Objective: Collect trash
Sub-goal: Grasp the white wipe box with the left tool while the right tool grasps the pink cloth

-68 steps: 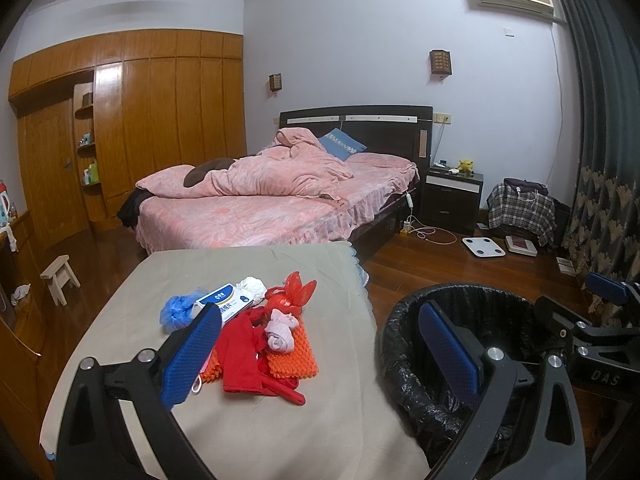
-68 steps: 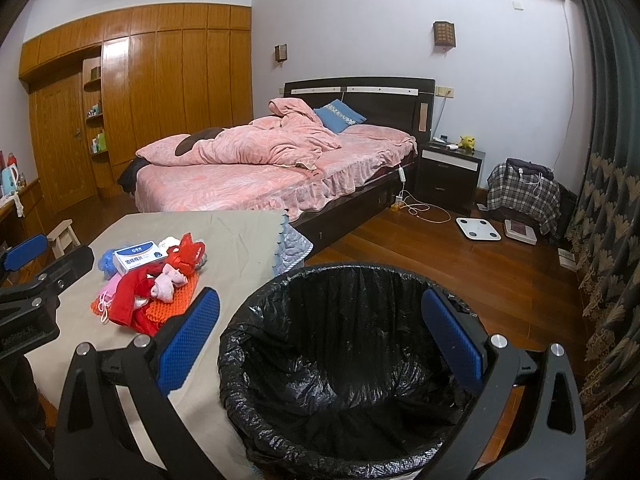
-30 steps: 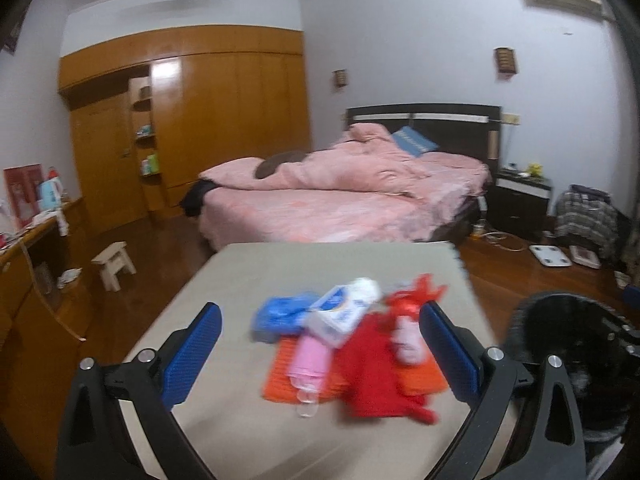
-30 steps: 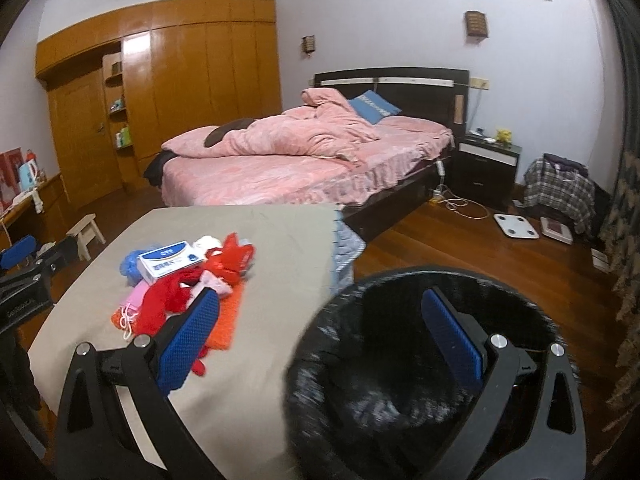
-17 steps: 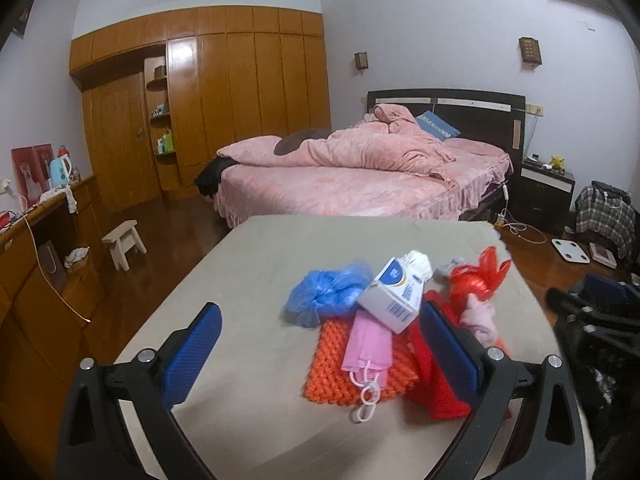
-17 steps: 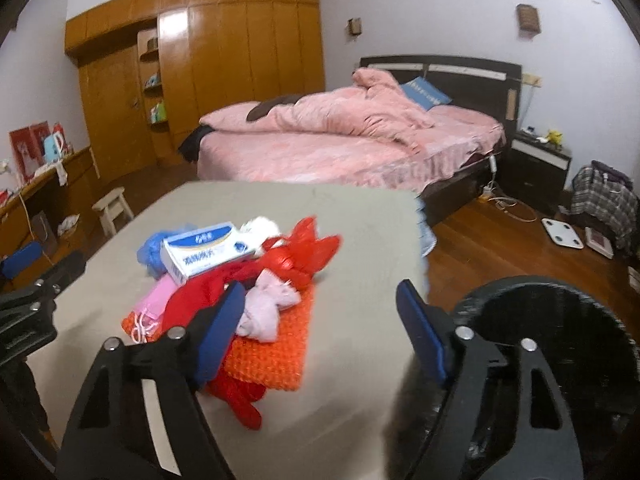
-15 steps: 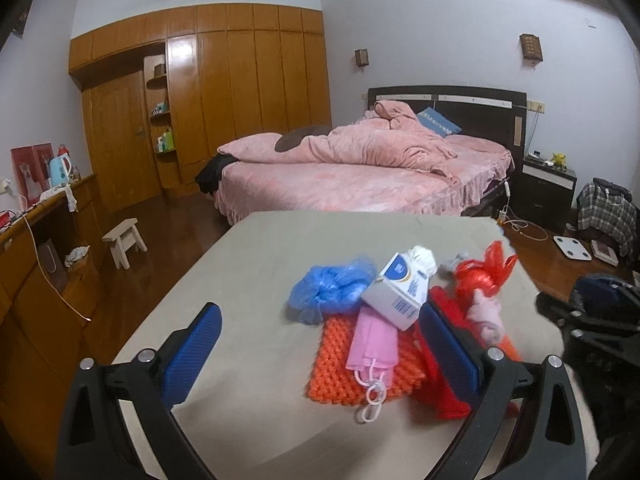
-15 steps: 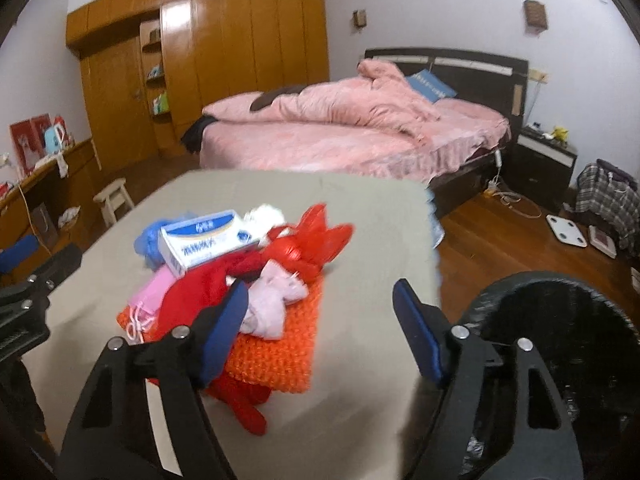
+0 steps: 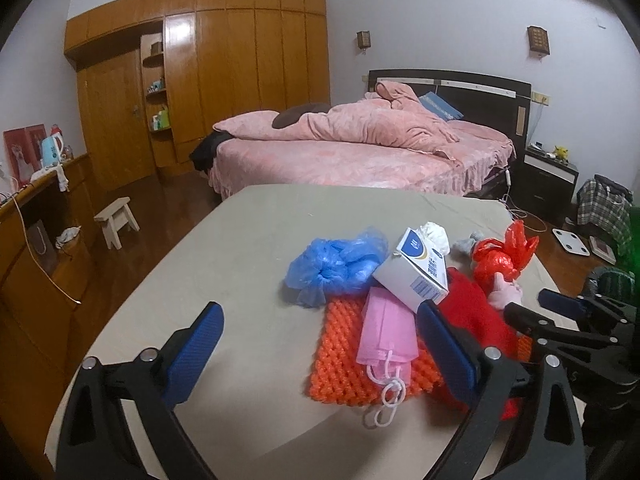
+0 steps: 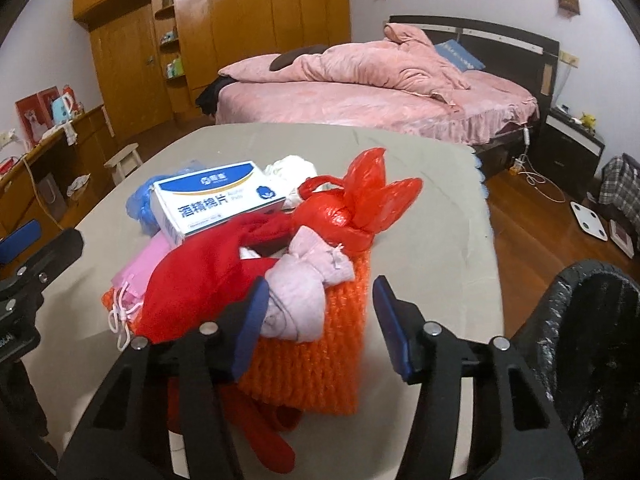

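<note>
A heap of trash lies on the grey-covered table [image 9: 240, 248]: blue plastic bag [image 9: 336, 264], white-and-blue box [image 9: 416, 272], pink face mask [image 9: 386, 332], orange mesh [image 9: 340, 356], red cloth [image 10: 200, 280], knotted red plastic bag [image 10: 352, 208], pale pink sock wad [image 10: 304, 296]. My left gripper [image 9: 320, 354] is open and empty, just before the mask and mesh. My right gripper [image 10: 320, 320] is open and narrower, its jaws either side of the sock wad's near end over the orange mesh [image 10: 316, 364]. The black-lined bin [image 10: 588, 340] stands to the right.
A pink bed [image 9: 360, 148] stands beyond the table, a wooden wardrobe [image 9: 224, 72] at the back left. A small stool [image 9: 116, 224] and a desk [image 9: 36, 232] are at left. A nightstand [image 10: 572, 148], a scale [image 10: 588, 220] and a cable lie on the wooden floor at right.
Both grippers have swung from the bin to the trash heap and moved closer. The right gripper's jaws have narrowed and come up to the sock wad.
</note>
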The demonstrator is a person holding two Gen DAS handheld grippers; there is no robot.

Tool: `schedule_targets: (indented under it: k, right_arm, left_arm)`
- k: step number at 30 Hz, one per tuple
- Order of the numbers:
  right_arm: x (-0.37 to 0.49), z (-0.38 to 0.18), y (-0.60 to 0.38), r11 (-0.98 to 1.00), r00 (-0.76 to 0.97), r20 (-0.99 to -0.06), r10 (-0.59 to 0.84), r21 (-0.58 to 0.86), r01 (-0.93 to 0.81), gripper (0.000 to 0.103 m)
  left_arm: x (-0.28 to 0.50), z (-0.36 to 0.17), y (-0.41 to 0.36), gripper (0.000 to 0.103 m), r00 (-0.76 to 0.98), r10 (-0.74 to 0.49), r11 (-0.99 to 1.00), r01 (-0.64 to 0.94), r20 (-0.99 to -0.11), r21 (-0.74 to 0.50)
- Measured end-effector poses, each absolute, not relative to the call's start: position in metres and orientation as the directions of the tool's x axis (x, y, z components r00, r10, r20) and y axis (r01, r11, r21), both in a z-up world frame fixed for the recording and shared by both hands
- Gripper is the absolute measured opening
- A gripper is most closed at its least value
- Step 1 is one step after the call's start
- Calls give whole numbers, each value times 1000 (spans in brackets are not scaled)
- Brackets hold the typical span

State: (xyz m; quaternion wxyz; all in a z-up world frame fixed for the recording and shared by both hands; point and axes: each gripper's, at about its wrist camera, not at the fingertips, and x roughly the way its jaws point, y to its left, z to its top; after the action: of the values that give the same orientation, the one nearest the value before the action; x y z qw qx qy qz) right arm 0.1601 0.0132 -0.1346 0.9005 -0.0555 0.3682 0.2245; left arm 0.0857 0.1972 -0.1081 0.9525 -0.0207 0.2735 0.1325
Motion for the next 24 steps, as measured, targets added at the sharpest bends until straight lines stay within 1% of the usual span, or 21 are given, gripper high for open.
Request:
schedule_targets:
  k: [1,4,9,13,16,21,24]
  right_arm:
    - [160,-135,15,886,618,-692,375,72,-458,40]
    - [160,-138,19,862,576,-704,415,102,-497,29]
    - [158,-136,16,849,562,-699,443,127,-512,26]
    - [154,-117,6,849,588,-662,466,147,-507,25]
    - [155,-105,0,857,616,-642,456,128,-500,25]
    - [161,-95,-11,869,648,-623,439,112,-482,25]
    - [164,-94,-14,874,658,-621,427,95,-477,25]
  left_arm:
    - [87,-109,196,94,815,238,965,-260,-528,34]
    - [90,-110,192,91,815,222,969,-245,-535,28]
    - [96,-110,185,89,817,198,975,-220,-542,26]
    - [100,-108,182,86,820,185,978,-206,-542,23]
    - [106,-106,179,83,825,171,981,-196,-538,11]
    - [128,-107,174,81,824,153,983,-181,-546,2]
    - [141,-112,173,76,818,135,986,-167,-559,-6]
